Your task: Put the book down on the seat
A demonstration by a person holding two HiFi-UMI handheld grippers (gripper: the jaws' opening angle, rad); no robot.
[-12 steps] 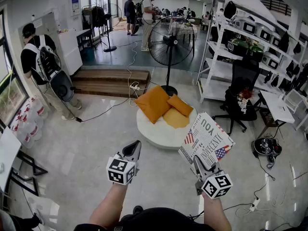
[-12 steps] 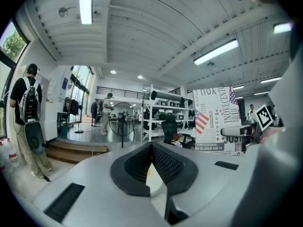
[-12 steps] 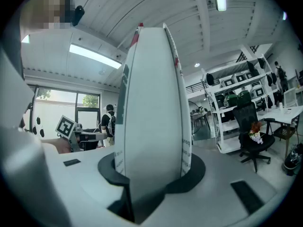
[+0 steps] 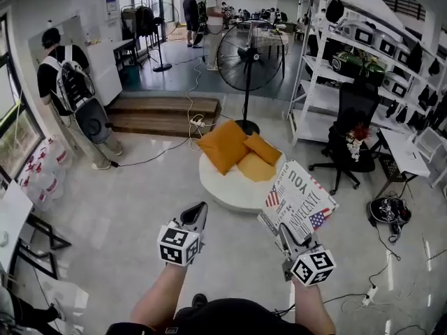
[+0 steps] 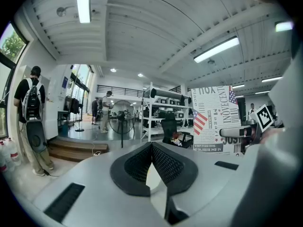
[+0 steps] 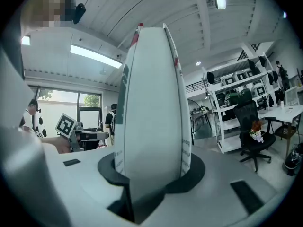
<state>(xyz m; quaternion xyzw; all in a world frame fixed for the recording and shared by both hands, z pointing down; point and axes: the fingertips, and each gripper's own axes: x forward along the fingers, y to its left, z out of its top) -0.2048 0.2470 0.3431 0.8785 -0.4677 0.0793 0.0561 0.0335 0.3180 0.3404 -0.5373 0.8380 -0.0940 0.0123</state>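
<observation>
A book (image 4: 299,199) with a white printed cover and small American flags is held up on edge by my right gripper (image 4: 287,238), whose jaws are shut on its lower end. In the right gripper view the book (image 6: 150,108) fills the middle, clamped between the black pads. Ahead on the floor is the round white seat (image 4: 222,190), with orange and yellow cushions (image 4: 225,147) on it. My left gripper (image 4: 195,218) is shut and holds nothing; in its own view the black pads (image 5: 152,167) meet and the book (image 5: 215,119) shows at the right.
A big standing fan (image 4: 248,58) is behind the seat, metal shelving (image 4: 349,75) and a black office chair (image 4: 349,142) to the right. A person with a backpack (image 4: 66,89) stands at the left near wooden steps (image 4: 162,114). Cables (image 4: 391,257) trail over the floor.
The head view has shifted slightly; the seat and fan sit a little lower in the frame. Both grippers and the book keep nearly the same places.
</observation>
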